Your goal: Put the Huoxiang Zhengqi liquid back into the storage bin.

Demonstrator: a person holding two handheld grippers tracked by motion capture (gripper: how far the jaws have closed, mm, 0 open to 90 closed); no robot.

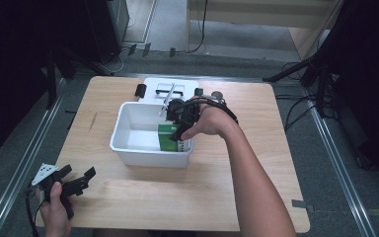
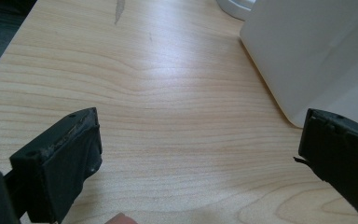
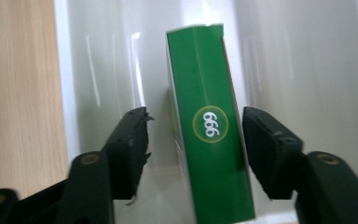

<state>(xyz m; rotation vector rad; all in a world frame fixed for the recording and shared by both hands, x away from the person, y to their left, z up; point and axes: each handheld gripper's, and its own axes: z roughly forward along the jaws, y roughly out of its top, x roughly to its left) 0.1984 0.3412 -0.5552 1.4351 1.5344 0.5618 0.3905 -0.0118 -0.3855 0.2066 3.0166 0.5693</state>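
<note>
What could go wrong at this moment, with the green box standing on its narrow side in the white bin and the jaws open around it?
1. The green box stands on edge in the white bin, with no pad pressing on it; it may tip over.
2. The right gripper has a jaw on each side of the box, so pulling out at a slant could knock it.
3. The left gripper waits near the bin's wall and might bump it.

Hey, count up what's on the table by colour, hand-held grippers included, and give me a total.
White: 2, the tub and the flat tray behind it
Green: 1, the box standing inside the tub
Black: 3, the left gripper, the right gripper with jaws open around the box, and a small block by the tray
Total: 6
</note>
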